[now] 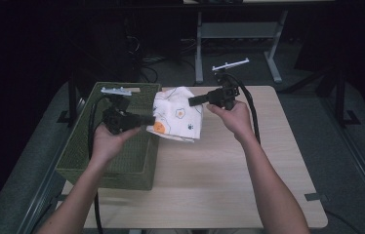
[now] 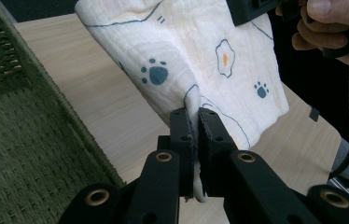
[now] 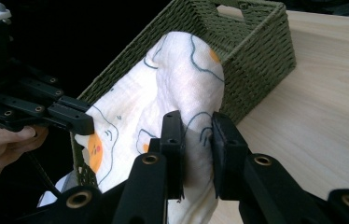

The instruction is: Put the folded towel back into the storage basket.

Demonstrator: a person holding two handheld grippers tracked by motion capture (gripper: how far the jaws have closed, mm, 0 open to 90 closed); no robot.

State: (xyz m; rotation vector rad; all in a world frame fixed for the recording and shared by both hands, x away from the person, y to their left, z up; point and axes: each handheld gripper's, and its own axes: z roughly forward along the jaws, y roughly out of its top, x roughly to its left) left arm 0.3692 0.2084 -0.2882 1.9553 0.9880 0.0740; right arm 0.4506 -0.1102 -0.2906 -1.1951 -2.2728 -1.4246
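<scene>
Tongs first: your left tongs (image 2: 194, 133) and right tongs (image 3: 197, 149) each pinch the printed cloth (image 1: 178, 118), lifted above the table (image 1: 219, 165) at twelve o'clock. Basket (image 1: 122, 161) waits at nine o'clock. You're likely mid-carry; next, swing left over it and release.

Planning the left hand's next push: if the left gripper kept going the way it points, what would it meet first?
Past the cloth it grips, probably the right gripper, which faces it; depth is unclear.

White printed cloth (image 1: 178, 114), paw and egg motifs, bunched, held above table beside basket
</scene>
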